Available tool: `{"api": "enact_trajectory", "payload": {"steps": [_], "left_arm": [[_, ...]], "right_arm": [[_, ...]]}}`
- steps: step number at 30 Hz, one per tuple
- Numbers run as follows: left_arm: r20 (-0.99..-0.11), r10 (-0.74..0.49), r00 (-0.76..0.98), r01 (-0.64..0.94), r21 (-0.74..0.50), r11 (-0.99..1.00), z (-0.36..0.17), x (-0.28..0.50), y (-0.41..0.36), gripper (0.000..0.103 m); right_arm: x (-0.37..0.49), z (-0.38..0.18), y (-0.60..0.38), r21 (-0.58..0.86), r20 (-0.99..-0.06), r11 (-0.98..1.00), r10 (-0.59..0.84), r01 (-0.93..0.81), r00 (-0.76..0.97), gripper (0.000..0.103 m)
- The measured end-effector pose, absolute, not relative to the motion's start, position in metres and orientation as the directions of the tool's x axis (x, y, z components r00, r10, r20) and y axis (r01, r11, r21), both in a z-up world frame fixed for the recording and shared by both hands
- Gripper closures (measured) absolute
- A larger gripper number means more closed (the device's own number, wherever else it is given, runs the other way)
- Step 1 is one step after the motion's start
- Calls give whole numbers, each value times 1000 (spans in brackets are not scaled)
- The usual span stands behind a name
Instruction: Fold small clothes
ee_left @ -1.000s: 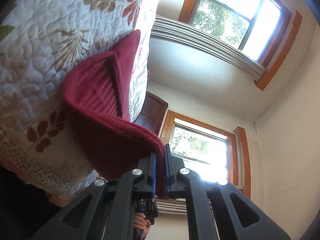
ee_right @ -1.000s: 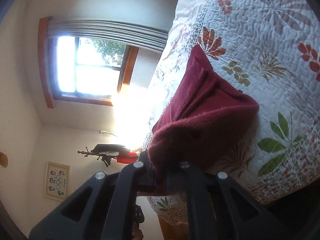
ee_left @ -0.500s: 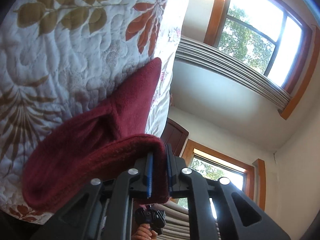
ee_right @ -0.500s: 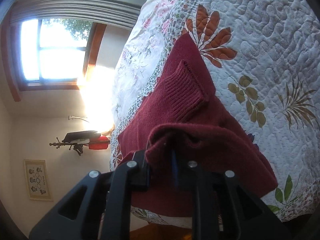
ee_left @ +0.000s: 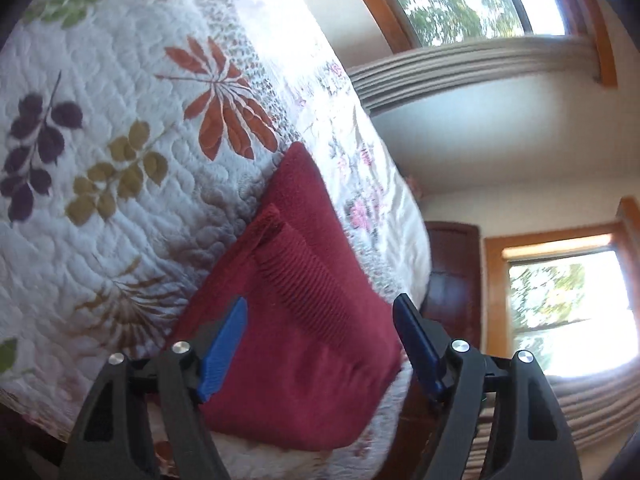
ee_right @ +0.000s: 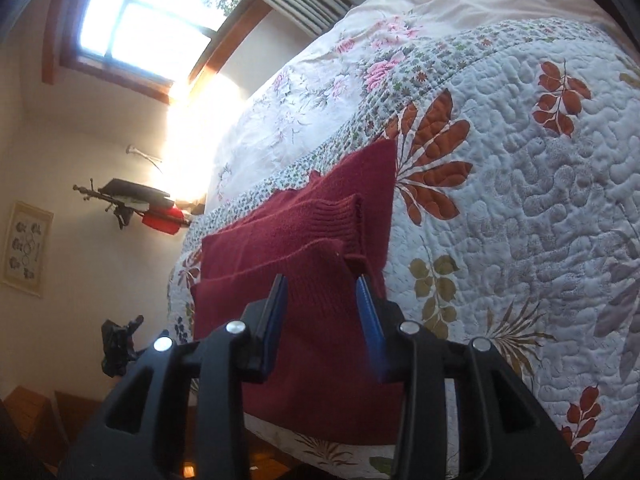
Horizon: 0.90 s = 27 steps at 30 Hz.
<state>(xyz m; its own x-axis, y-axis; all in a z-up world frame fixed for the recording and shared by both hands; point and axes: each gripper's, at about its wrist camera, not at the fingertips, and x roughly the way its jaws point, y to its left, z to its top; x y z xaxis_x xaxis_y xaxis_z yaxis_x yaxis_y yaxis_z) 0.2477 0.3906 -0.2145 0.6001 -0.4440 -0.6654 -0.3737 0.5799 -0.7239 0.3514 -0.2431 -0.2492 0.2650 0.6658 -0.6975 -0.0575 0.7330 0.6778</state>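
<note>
A dark red knitted garment [ee_left: 304,320] lies folded flat on the quilted bedspread [ee_left: 100,92], with a ribbed cuff showing on top. My left gripper [ee_left: 320,304] is open just above it, blue pads spread wide and holding nothing. From the right wrist camera the same red garment [ee_right: 304,248] lies in stacked layers near the bed's edge on the quilt [ee_right: 520,180]. My right gripper [ee_right: 322,284] is open too, its blue pads apart on either side of the top layer without pinching it.
The leaf-patterned quilt covers the bed, with a pale floral sheet [ee_right: 320,80] beyond it. Windows [ee_left: 568,312] with wooden frames and pleated curtains line the walls. A dark wooden door [ee_left: 452,264] stands past the bed. A tripod-like stand [ee_right: 132,204] and a framed picture [ee_right: 26,248] are by the far wall.
Both grippers let go of the red garment's edge and opened. The lifted fold now lies flat on the rest of the garment.
</note>
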Motion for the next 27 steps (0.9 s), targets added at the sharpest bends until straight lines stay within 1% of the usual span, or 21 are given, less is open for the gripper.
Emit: {"api": "enact_trajectory", "payload": {"steps": [1, 3, 8, 14, 16, 18, 19, 20, 21, 22, 23, 24, 25, 26, 27], "left_arm": [[-707, -420, 570, -363, -675, 643, -214, 253, 388, 24], [-767, -384, 515, -339, -593, 730, -218, 266, 383, 22], [-832, -385, 399, -299, -515, 804, -262, 283, 382, 21], [-860, -401, 317, -214, -476, 853, -280, 305, 374, 21], [-873, -386, 299, -198, -453, 869, -281, 307, 372, 26], [-882, -382, 275, -183, -438, 880, -281, 306, 370, 53], [-889, -373, 267, -178, -426, 887, -279, 306, 369, 60], [-892, -363, 268, -167, -415, 895, -279, 306, 367, 62], [-896, -354, 267, -150, -402, 903, -277, 305, 364, 70], [-904, -337, 263, -138, -381, 914, -276, 305, 361, 75], [-908, -322, 267, -132, -366, 921, -276, 307, 360, 82], [-907, -320, 274, -129, -364, 922, -272, 307, 358, 86], [-904, -317, 286, -128, -364, 922, -269, 305, 358, 89], [-900, -314, 302, -128, -364, 922, -264, 303, 358, 90], [-896, -311, 316, -127, -365, 922, -260, 301, 360, 91]], "right_arm": [[350, -256, -239, 670, -707, 739, 664, -72, 244, 63], [346, -268, -229, 645, -728, 758, 648, -95, 223, 53], [349, -288, -213, 597, -773, 798, 599, -84, 208, 50], [354, -295, -203, 584, -788, 809, 585, -66, 193, 44], [356, -297, -198, 582, -791, 811, 581, -58, 189, 44], [356, -299, -192, 576, -796, 816, 575, -60, 188, 44], [355, -300, -188, 562, -804, 824, 564, -70, 189, 44], [354, -299, -183, 550, -810, 831, 555, -85, 188, 44], [353, -299, -179, 540, -815, 836, 548, -97, 188, 49], [351, -297, -177, 533, -817, 839, 544, -109, 189, 54], [350, -296, -174, 531, -818, 838, 545, -121, 186, 65], [348, -293, -172, 530, -817, 837, 546, -133, 186, 76], [347, -290, -171, 525, -817, 839, 544, -144, 191, 81], [345, -288, -171, 519, -817, 841, 541, -154, 197, 86], [345, -287, -170, 516, -817, 841, 540, -159, 204, 87]]}}
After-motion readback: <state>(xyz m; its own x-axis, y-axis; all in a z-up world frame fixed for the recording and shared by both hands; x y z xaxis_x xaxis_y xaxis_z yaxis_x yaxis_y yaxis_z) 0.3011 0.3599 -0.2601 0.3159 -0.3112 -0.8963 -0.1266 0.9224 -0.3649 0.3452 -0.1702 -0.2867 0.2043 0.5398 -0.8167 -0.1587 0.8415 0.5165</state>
